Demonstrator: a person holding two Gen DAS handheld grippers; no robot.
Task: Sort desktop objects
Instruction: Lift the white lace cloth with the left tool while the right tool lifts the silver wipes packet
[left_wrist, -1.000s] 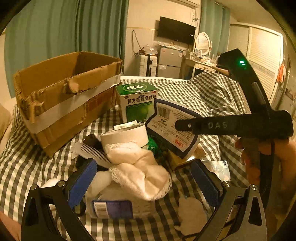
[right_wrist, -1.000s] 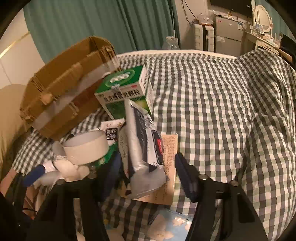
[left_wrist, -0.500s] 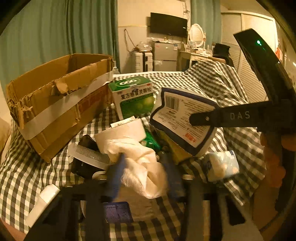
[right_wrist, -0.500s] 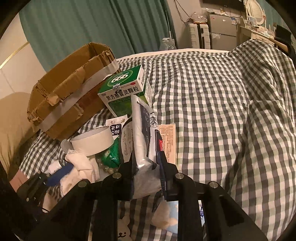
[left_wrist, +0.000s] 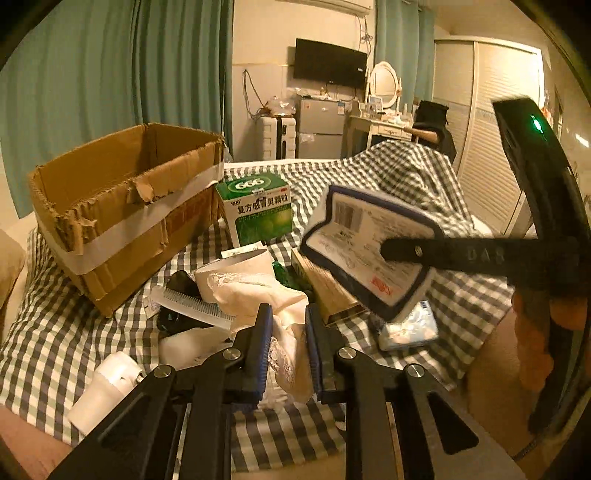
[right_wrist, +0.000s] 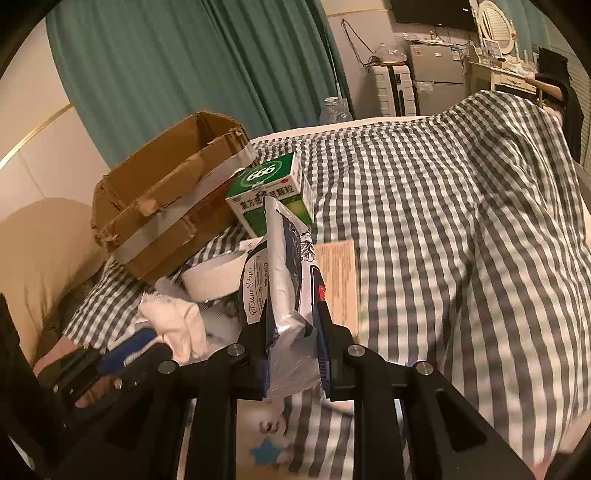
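A bed covered in a grey-and-white checked sheet (right_wrist: 443, 229) fills the room in front of teal curtains (left_wrist: 110, 74), with a dark television (left_wrist: 330, 62) on the far wall.

Far left on the bed sits an open, torn cardboard box (left_wrist: 122, 206) banded with pale tape. Just right of it stands a green-and-white medicine box (left_wrist: 258, 210), upright. In front of these lies a loose heap: a white bottle (left_wrist: 107, 387) on its side nearest the edge, a pale comb (left_wrist: 192, 302) resting across something dark, and a white tape roll (left_wrist: 240, 266) behind it.

The left tongs (left_wrist: 289, 350) are closing on a cream lacy cloth (left_wrist: 273, 306) that spills out of that heap; the blue pads already press the fabric from both sides, and the cloth bunches up ahead of them.

Further right, the right tongs (right_wrist: 291, 350) pinch a blue-and-white tissue pack (right_wrist: 284, 280) by its lower end, holding it edge-up and raised off the sheet. From the left wrist view the pack (left_wrist: 369, 247) hangs tilted above a flat tan box (left_wrist: 325, 288) and a small pale-blue packet (left_wrist: 410, 328), with a hand (left_wrist: 546, 332) gripping the tool's handle at the far right. The pack blurs slightly in that view.
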